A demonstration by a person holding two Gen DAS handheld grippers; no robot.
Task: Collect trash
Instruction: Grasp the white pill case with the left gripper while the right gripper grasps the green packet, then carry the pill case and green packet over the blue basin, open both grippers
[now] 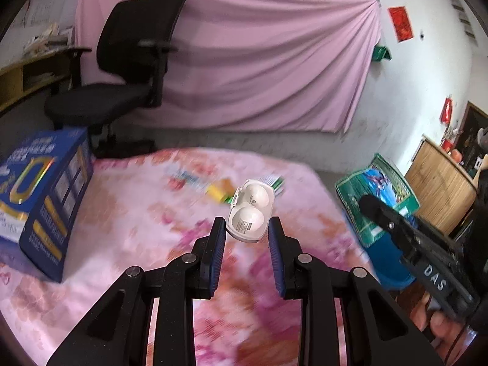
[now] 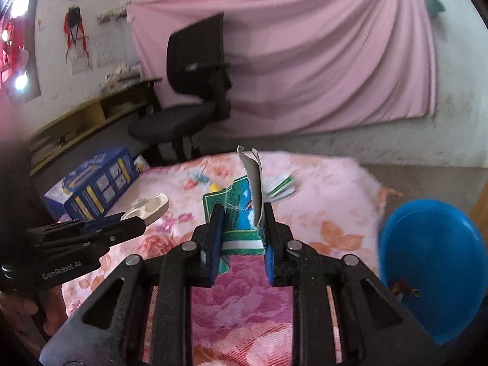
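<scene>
Both grippers loaded above the pink floral tablecloth (image 2: 320,189) — left gripper (image 1: 247,228) clamped on a white two-cup plastic clamshell (image 1: 250,210), right gripper (image 2: 241,222) pinching a torn green-blue cardboard carton (image 2: 241,210), presumably bound for the blue plastic bin (image 2: 433,262) at 3 o'clock.

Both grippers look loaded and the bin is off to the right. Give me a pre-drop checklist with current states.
1. Right gripper clamped on the green carton: ok.
2. Left gripper clamped on the white plastic case: ok, held only by its lower end.
3. Blue bin in view, mouth open: ok.
4. Carton over the bin: not ok, it is above the floral bedspread.
5. Room left inside the bin: cannot tell.
6. All trash collected: not ok, wrappers lie on the bedspread.
</scene>
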